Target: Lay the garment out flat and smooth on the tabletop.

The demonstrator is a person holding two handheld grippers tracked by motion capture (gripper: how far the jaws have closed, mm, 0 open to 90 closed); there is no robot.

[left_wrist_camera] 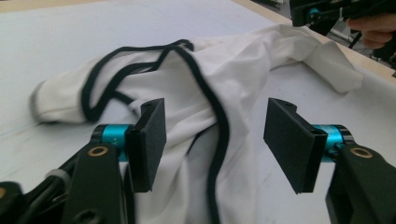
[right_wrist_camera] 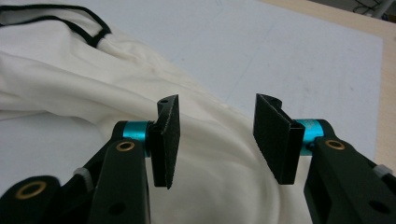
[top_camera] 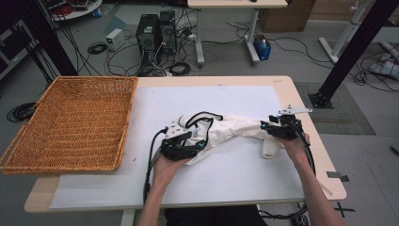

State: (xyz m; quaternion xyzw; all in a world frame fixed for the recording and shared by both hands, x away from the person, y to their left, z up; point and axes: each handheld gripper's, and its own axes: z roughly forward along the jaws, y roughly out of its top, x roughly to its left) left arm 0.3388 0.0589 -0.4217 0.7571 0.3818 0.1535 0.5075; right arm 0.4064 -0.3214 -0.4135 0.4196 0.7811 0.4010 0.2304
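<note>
Both tools hang open over the crumpled shirt (top_camera: 221,129), gripping nothing: left tool (left_wrist_camera: 215,140) astride its black trim, right tool (right_wrist_camera: 217,140) above a sleeve, probably to spread it.

A lab or test room is indicated: two computer towers (top_camera: 156,31) are stood on the grey floor beyond the bench (top_camera: 287,89), tangled cables (top_camera: 120,52) are strewn about, and black metal framing (top_camera: 350,49) is bolted down at the right.

Light wooden table (top_camera: 308,141), white mat (top_camera: 235,174) over it, wicker basket (top_camera: 70,125), crumpled white garment (top_camera: 226,129)
</note>
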